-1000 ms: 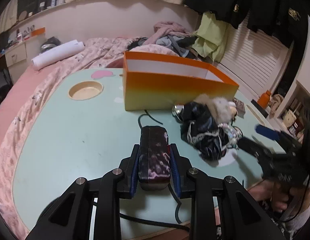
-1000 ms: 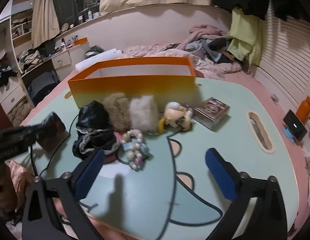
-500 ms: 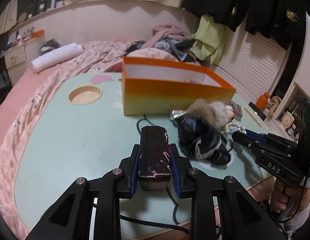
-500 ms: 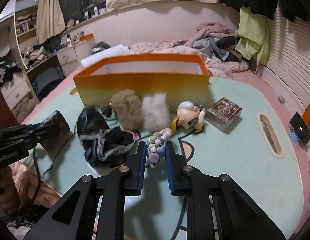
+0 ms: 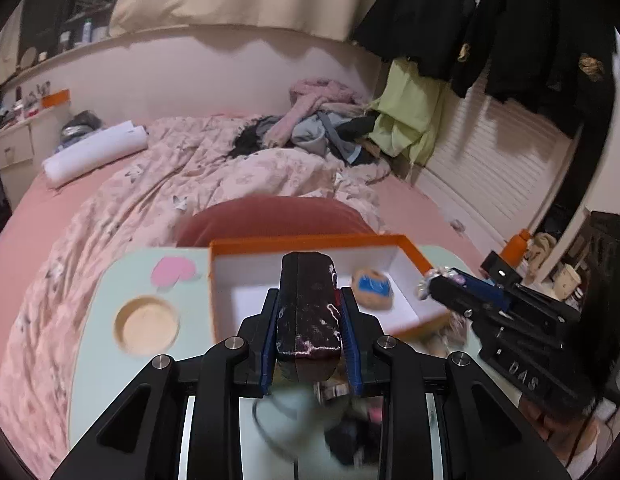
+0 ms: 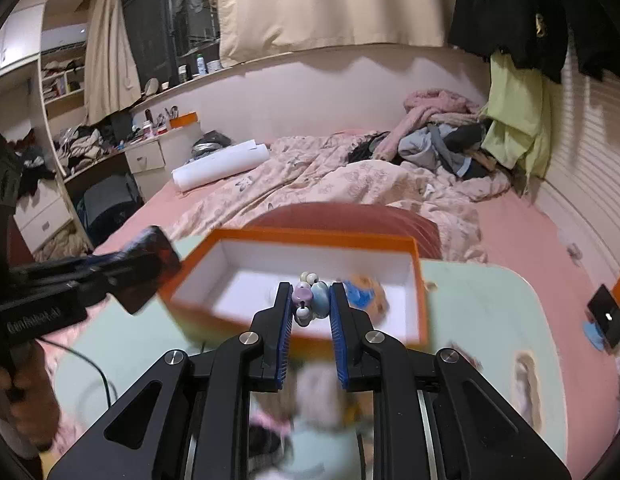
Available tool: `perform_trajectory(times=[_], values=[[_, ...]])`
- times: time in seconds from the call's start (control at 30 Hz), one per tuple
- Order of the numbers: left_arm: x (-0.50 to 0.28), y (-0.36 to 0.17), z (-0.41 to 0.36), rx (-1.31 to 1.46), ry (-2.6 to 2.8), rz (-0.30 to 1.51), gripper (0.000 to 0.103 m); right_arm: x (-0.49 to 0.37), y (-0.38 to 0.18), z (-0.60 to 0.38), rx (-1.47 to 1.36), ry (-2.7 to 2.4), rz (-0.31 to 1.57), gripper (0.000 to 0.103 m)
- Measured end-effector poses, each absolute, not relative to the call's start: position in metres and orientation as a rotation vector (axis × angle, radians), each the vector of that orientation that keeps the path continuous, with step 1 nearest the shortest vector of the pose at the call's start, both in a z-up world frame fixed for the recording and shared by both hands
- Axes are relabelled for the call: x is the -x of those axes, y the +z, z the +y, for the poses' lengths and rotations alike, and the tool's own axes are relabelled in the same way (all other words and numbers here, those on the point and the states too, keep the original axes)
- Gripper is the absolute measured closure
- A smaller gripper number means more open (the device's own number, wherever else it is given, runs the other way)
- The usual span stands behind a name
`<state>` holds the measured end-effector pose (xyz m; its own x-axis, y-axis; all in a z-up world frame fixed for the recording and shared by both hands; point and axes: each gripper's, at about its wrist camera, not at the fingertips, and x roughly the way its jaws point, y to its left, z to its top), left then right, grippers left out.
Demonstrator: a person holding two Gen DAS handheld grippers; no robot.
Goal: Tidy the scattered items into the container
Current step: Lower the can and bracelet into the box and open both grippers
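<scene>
The left gripper (image 5: 310, 320) has its jaws clenched on a dark pouch (image 5: 308, 312), a boxy black case mottled with deep red and flecked with white marks along its near edge. In the left wrist view it sits at the centre of the frame, raised over the orange box (image 5: 310, 242), whose walls are orange outside and white inside.

The right gripper (image 6: 310, 312) has its jaws clenched on a bead bracelet (image 6: 310, 298), a cluster of rounded beads in pale lilac, light blue and cream. It hangs just over the near wall of the orange box (image 6: 310, 236), at the centre of the right wrist view. In the left wrist view the same beads show at the tip of the right gripper (image 5: 433, 282), at the box's right edge.

Inside the box, toward its right end, lies a small tan and blue toy (image 5: 371, 288), blurred in both views.

The box stands on a mint-green bench (image 5: 106, 320) with a round wooden cup hollow (image 5: 146, 326) at lower left and a pink patch (image 5: 174, 270) above it. Behind is a bed with a pink floral quilt (image 5: 182, 176).
</scene>
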<state>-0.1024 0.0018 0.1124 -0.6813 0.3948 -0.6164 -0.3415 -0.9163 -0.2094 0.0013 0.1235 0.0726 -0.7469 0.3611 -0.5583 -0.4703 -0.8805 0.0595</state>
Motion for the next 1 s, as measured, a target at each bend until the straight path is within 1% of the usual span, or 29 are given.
perform_trajectory(times=[0.13,0.17,0.2,0.23,0.27,0.33,0.4,0.47,0.5,0.53,0.63,0.73,0.77,0.8,0.83,0.9,1.0], values=[[0.147,0.092,0.017,1.064,2.58,-0.066,0.075,0.042,0.064,0.144,0.837,2.543,0.296,0.083],[0.155,0.086,0.018,1.083,2.592,-0.059,0.062,0.052,0.06,0.15,0.854,2.537,0.296,0.083],[0.159,0.082,0.019,1.1,2.611,-0.046,0.045,0.06,0.056,0.157,0.865,2.534,0.306,0.08],[0.161,0.08,0.019,1.106,2.633,-0.034,0.039,0.066,0.052,0.164,0.88,2.533,0.329,0.077],[0.161,0.079,0.017,1.096,2.65,-0.034,0.036,0.071,0.048,0.173,0.903,2.519,0.362,0.075],[0.153,0.081,0.012,1.048,2.645,-0.058,0.034,0.071,0.041,0.185,0.933,2.471,0.439,0.069],[0.145,0.084,0.008,1.013,2.641,-0.075,0.028,0.063,0.04,0.188,0.908,2.476,0.498,0.068],[0.139,0.087,0.005,0.995,2.638,-0.088,0.027,0.053,0.042,0.184,0.881,2.49,0.502,0.06],[0.136,0.088,0.004,0.991,2.629,-0.094,0.027,0.049,0.045,0.181,0.867,2.491,0.491,0.054],[0.134,0.089,0.003,0.992,2.622,-0.097,0.027,0.044,0.047,0.178,0.851,2.494,0.479,0.049],[0.123,0.091,0.001,1.003,2.609,-0.099,0.026,0.03,0.055,0.17,0.815,2.511,0.476,0.048],[0.104,0.091,-0.001,1.018,2.591,-0.084,0.02,0.012,0.066,0.151,0.784,2.531,0.438,0.047],[0.096,0.09,-0.002,1.021,2.587,-0.074,0.017,0.004,0.068,0.143,0.779,2.532,0.41,0.044],[0.087,0.088,-0.004,1.024,2.582,-0.062,0.015,-0.002,0.069,0.138,0.778,2.529,0.387,0.032],[0.078,0.085,-0.006,1.026,2.58,-0.05,0.014,-0.009,0.068,0.132,0.774,2.524,0.364,0.024],[0.058,0.075,-0.011,1.037,2.578,-0.032,0.01,-0.027,0.061,0.118,0.771,2.516,0.313,0.022],[0.034,0.052,-0.017,1.082,2.565,-0.014,0.01,-0.047,0.043,0.106,0.852,2.483,0.279,0.022]])
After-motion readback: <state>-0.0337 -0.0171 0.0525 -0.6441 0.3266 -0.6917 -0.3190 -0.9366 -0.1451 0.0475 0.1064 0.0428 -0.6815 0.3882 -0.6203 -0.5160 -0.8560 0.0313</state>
